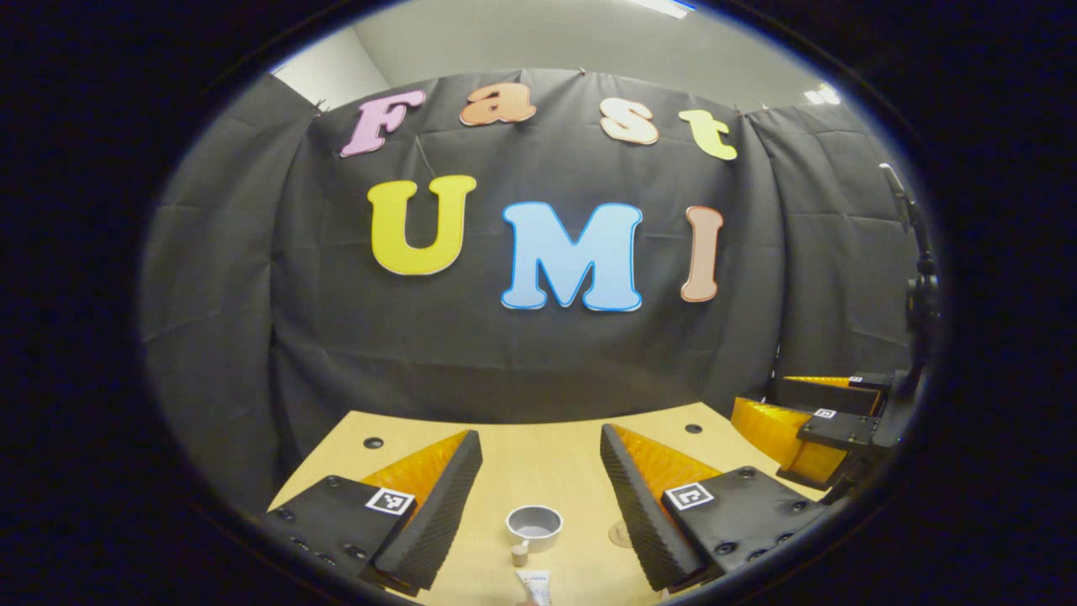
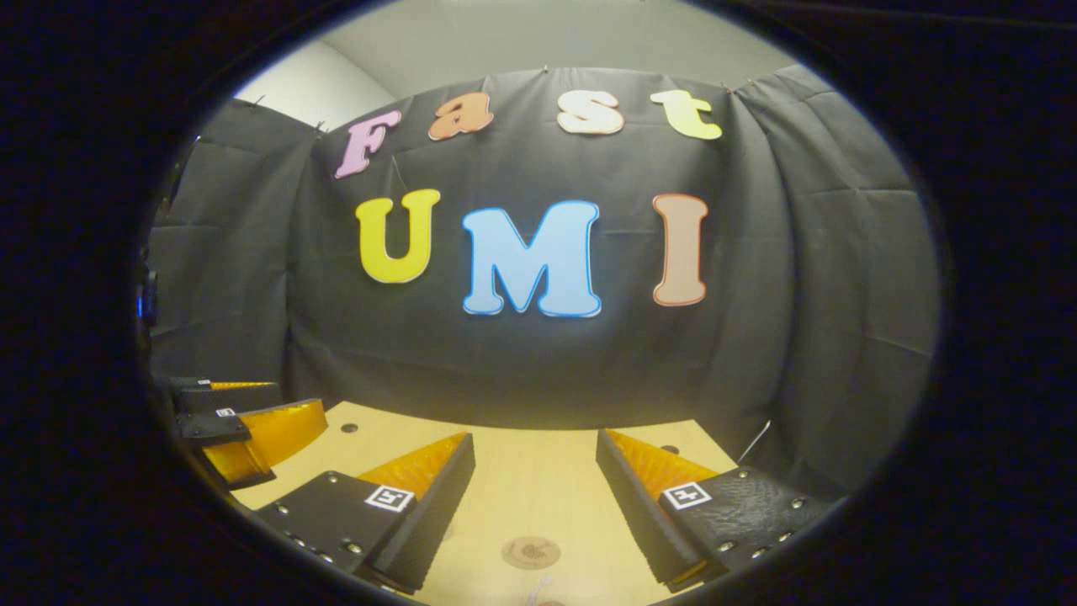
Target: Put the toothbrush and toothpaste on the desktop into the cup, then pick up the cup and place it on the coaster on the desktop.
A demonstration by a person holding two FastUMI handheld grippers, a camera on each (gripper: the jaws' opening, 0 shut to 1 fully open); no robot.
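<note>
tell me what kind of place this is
Likely a recording booth, not a real bathroom: black cloth wall, a bare wooden desktop with a grey cup and round coaster.

A black cloth wall (image 1: 538,353), creased and pinned along its upper edge, encloses the booth on three sides and hangs down behind the far edge of a light wooden desktop (image 1: 538,459). The desktop bears small dark round holes (image 1: 373,442) near its far corners. Above the cloth, a pale painted room wall (image 2: 303,84) meets a light ceiling (image 1: 538,42), where a bright ceiling lamp (image 1: 665,7) shows at the upper margin.
</note>
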